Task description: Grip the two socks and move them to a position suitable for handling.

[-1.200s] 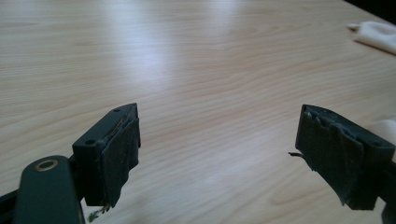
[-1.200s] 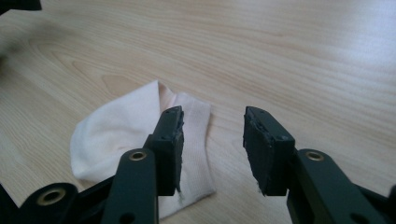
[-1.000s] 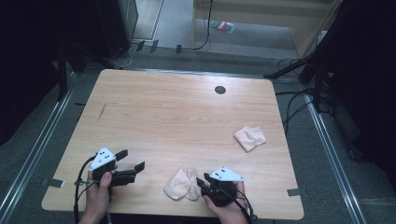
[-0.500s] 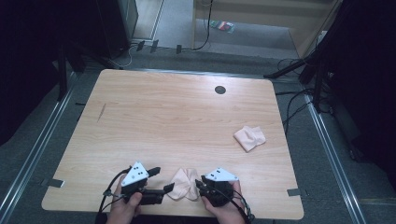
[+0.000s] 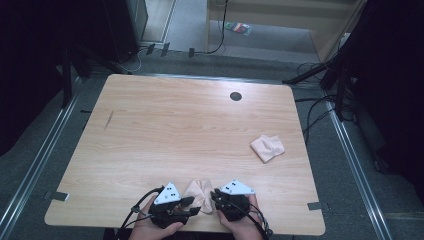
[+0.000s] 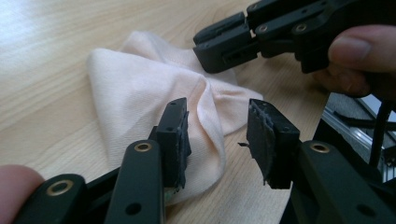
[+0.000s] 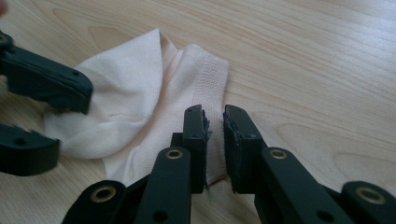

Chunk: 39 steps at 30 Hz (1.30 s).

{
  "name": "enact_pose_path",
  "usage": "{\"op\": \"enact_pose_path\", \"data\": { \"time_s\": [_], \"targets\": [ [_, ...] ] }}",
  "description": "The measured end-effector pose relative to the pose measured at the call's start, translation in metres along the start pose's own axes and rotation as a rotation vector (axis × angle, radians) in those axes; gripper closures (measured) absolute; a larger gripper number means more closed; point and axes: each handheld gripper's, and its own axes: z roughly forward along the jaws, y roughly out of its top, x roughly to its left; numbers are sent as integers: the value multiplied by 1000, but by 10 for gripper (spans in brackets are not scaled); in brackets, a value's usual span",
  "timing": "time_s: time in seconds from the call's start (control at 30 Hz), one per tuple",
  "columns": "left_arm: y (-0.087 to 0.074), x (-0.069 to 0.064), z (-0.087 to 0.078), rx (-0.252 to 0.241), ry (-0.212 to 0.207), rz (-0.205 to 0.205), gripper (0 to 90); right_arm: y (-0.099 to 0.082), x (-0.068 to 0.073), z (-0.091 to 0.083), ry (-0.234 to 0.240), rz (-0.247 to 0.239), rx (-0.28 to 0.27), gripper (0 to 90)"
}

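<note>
The right gripper (image 7: 214, 122) has its jaws drawn almost together on the ribbed cuff edge of a pale pink sock (image 7: 140, 112) at the near edge of the wooden table (image 5: 190, 130); the jaws have just been closing, and a thin fold of cloth sits between the pads, though the exact pinch is hidden behind the jaw tips. The left gripper (image 6: 217, 135) stands partly open, its jaws also just closing, straddling a raised ridge of the same sock (image 6: 154, 93) without the pads pressing on it (the left pad touches the cloth, the right one stands clear).

In the high view both grippers (image 5: 186, 202) (image 5: 216, 196) and the person's hands cover the sock's (image 5: 199, 192) near end, so its full outline is hard to make out. What shows is a crumpled shape whose long axis runs roughly away from the person, with the cuff end toward the right gripper. The toe end cannot be told.

A second sock (image 5: 267, 147), folded, lies well apart near the table's right edge, its long axis slanting across the table.
</note>
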Motion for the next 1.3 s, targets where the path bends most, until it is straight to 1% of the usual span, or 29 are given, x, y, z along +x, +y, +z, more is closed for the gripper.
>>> {"op": "enact_pose_path", "data": {
  "time_s": [0.07, 0.1, 0.13, 0.17, 0.23, 0.3, 0.37, 0.4, 0.43, 0.47, 0.53, 0.67, 0.7, 0.73, 0.77, 0.83, 0.87, 1.0, 1.1, 1.17, 1.2, 1.23, 1.3],
  "targets": [
    [0, -1, 5, 15, 8, 1, 600, 0, 0, 0, 1, -3, 0, 810],
    [0, -1, 6, 17, 18, 9, 605, 0, 0, 0, 2, -4, 1, 814],
    [0, -2, 7, 18, 35, 14, 656, 0, 0, 0, 2, -8, 1, 821],
    [0, -2, 7, 22, 43, 16, 656, 0, 0, 0, 2, -8, 1, 821],
    [1, -2, 7, 26, 58, 11, 716, 0, 0, 0, 4, -12, 0, 831],
    [1, -1, 8, 28, 60, 12, 800, 0, 1, 0, 2, -18, 0, 837],
    [1, -1, 7, 29, 45, 20, 883, 0, 1, 0, 1, -27, 0, 844],
    [1, -1, 7, 25, 37, 26, 894, -1, 2, 0, 0, -27, -1, 845],
    [1, -1, 5, 17, 25, 34, 900, -1, 2, 0, 0, -31, -1, 846],
    [1, -1, 5, 17, 25, 34, 900, -1, 2, 0, 0, -31, -1, 846],
    [2, 1, 0, -9, 14, 27, 900, 0, 2, 0, -1, -33, -1, 846],
    [5, 8, -20, -73, 14, 12, 900, 0, 1, 0, -6, -36, 1, 847],
    [5, 11, -27, -91, 22, 6, 900, 0, 1, -1, -5, -34, 4, 847],
    [5, 13, -31, -100, 27, 2, 900, 0, 0, -1, -5, -31, 3, 848],
    [5, 17, -38, -113, 40, -6, 900, 0, -1, -1, -4, -28, 4, 848],
    [4, 24, -46, -132, 53, -24, 900, 0, -3, -2, -5, -30, 4, 849],
    [4, 28, -50, -138, 59, -34, 900, 0, -4, -2, -13, -28, 5, 851],
    [0, 42, -60, -146, 78, -73, 900, 0, -6, -4, -20, -29, 5, 853],
    [-4, 49, -66, -133, 109, -77, 900, 0, -8, -6, -24, -34, 1, 855],
    [-5, 53, -69, -129, 117, -98, 900, 0, -9, -7, -26, -37, -2, 857],
    [-6, 55, -70, -126, 126, -101, 900, 1, -10, -7, -27, -36, -3, 857],
    [-7, 57, -71, -119, 123, -114, 900, 1, -11, -7, -30, -37, -6, 857],
    [-9, 59, -72, -106, 128, -124, 900, 1, -12, -8, -31, -34, -9, 858]
  ]
}}
